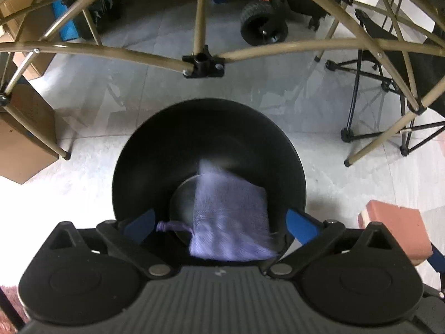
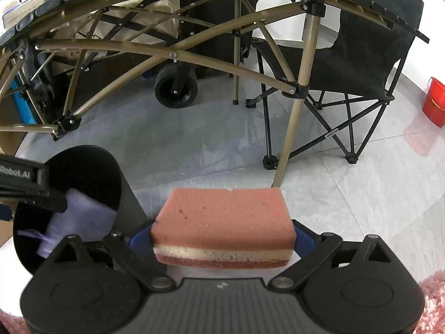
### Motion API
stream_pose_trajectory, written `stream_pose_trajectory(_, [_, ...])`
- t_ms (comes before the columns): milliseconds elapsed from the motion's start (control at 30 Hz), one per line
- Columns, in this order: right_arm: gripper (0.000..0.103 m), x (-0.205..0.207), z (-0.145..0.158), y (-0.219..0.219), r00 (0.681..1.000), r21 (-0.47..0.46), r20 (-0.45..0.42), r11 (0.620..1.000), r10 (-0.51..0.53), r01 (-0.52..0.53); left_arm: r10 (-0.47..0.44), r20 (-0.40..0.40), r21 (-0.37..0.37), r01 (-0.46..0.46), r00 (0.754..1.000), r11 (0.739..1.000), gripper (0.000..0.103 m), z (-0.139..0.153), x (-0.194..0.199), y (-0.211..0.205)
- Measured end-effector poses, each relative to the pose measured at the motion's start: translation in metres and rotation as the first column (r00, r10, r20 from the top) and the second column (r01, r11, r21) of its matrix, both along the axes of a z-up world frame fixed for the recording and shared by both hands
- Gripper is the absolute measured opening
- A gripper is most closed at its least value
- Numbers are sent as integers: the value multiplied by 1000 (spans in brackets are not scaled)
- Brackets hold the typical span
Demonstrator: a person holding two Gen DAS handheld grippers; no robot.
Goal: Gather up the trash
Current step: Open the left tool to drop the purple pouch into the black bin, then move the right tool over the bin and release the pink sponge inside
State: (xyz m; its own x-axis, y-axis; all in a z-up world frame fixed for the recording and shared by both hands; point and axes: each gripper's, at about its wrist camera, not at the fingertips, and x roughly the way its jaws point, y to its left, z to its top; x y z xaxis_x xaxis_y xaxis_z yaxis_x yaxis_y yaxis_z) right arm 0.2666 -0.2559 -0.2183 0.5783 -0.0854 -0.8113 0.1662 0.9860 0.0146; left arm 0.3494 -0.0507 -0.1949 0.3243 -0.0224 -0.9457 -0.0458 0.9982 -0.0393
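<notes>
A round black trash bin (image 1: 155, 150) stands on the tiled floor, right below my left gripper (image 1: 219, 222). The left gripper is open, its blue fingers wide apart over the bin's mouth. A lavender cloth pouch (image 1: 230, 217), blurred, lies between the fingers inside the bin, touching neither. My right gripper (image 2: 224, 236) is shut on a pink layered sponge (image 2: 222, 217) and holds it above the floor, to the right of the bin (image 2: 91, 167). The pouch (image 2: 75, 214) and the left gripper's body (image 2: 25, 181) show in the right wrist view. The sponge also shows at the right of the left wrist view (image 1: 395, 228).
A folding table's tan metal frame (image 1: 205, 61) arches over the floor ahead. A black folding chair (image 2: 361, 64) stands at right, a wagon wheel (image 2: 176, 89) behind. Cardboard boxes (image 1: 25, 128) sit at left. A red bucket (image 2: 434, 103) is far right. Pink rug (image 2: 434, 306) at lower right.
</notes>
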Motion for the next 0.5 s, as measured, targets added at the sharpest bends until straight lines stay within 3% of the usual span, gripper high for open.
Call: stream_pose_trajectory(500, [97,-2,2,2,1000,-2,3,1000,6,-6,4,-30,20,-4,1000,1000,103,-6,-2,7])
